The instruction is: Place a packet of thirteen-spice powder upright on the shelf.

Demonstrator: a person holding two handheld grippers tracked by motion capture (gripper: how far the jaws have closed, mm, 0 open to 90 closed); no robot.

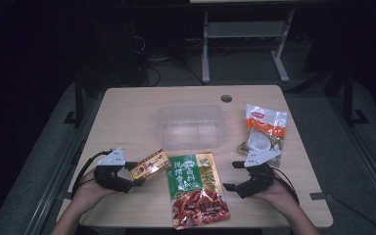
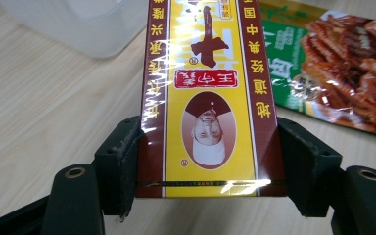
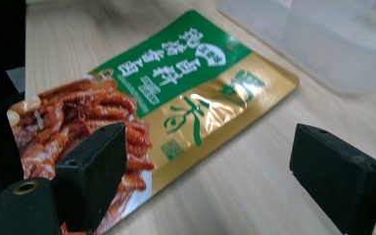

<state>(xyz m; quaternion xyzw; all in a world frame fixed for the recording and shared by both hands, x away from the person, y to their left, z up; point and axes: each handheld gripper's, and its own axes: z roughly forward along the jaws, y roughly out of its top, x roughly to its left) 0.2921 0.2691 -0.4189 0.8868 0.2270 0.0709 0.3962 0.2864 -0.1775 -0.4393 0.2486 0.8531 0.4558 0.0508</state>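
We are looking down on a wooden table (image 1: 127, 112) with a person's two hands coming in from the near edge, each holding a gripper. At the left, the left gripper (image 1: 127, 178) is clamping a small yellow and brown box (image 1: 150, 165) by its long sides; in the left gripper view the black jaws are pressing on both edges of the box (image 2: 208, 98), which is sitting at the near left of the table. In the middle, a green and gold snack pouch (image 1: 196, 188) is lying flat near the front edge. Behind it, a clear plastic tub (image 1: 191, 126) is standing empty. At the right, the right gripper (image 1: 234, 175) is hovering with its jaws spread apart beside the pouch (image 3: 176, 103), holding nothing. Farther right, a clear bag with an orange label (image 1: 264, 129) is lying untouched. We are judging that the packing is just beginning: nothing is in the tub yet, and all three items are waiting.
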